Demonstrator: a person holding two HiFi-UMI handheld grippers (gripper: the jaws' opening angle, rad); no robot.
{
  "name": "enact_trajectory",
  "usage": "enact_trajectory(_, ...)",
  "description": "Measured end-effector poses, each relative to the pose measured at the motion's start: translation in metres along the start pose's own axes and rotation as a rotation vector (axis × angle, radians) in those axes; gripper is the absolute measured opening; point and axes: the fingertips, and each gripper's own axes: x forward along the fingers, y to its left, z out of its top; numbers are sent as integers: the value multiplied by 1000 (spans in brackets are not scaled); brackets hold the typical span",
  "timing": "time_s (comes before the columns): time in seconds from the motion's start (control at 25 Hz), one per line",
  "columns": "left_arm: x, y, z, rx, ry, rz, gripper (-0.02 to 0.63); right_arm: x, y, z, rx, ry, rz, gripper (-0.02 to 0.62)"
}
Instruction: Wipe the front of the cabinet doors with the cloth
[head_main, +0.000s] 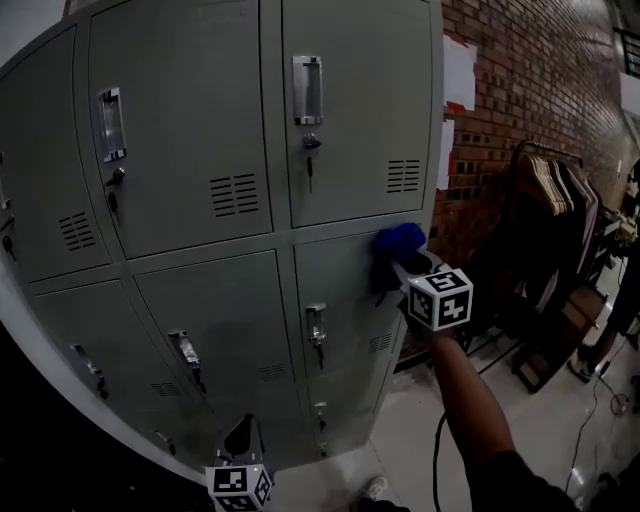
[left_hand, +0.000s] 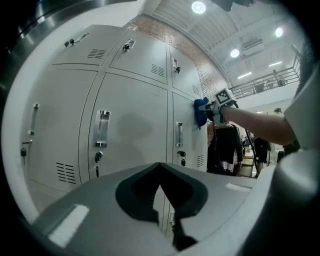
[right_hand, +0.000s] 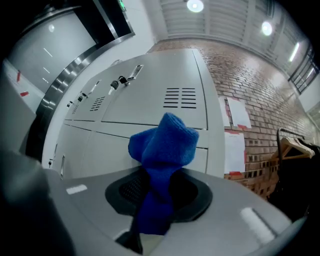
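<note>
The grey metal cabinet (head_main: 200, 120) has several doors with handles and keys. A blue cloth (head_main: 400, 240) is bunched in my right gripper (head_main: 393, 268), which is shut on it and presses it against the upper right corner of the middle-row right door (head_main: 345, 290). In the right gripper view the cloth (right_hand: 162, 147) stands up out of the jaws in front of a vented door (right_hand: 150, 100). My left gripper (head_main: 240, 440) hangs low by the bottom doors, shut and empty (left_hand: 167, 200). From there the cloth (left_hand: 201, 111) shows far off on the cabinet front.
A brick wall (head_main: 540, 90) with white papers (head_main: 458, 75) runs right of the cabinet. A clothes rack with hangers (head_main: 555, 190) and a wooden stand (head_main: 550, 345) stand beside it. Cables (head_main: 600, 400) lie on the pale floor.
</note>
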Motion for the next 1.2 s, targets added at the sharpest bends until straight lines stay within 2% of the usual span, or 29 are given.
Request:
enact_trajectory(0.12,-1,1,-3,2,5,0,15,-4,-19,-1,-18,17,-30,106)
enact_trajectory(0.32,-7,6,-1,-3,4,20,15,-11,-51,-7,18,32,-83,106)
enact_trajectory(0.44,-9,7,1,1,2,22,15,-15,-53,-5,18,25,-101,106)
enact_trajectory(0.56,-11,8,0,-1,-6,26,14,-20,-23,4,15,-12,-52,104)
enact_trajectory(0.76,-12,7,-7,-2,-4,23,14,-22,55,8,14,-55,99,104)
enact_trajectory(0.92,-14,9,-8,-5,2,32,14,-9,116,13,52,-75,216,104)
enact_trajectory(1.08,-14,7,-9,-8,1,33,15,3,163,8,67,-53,293,104)
enact_trajectory(1.2,-15,7,-10,-12,2,36,14,13,181,-6,40,-15,320,104)
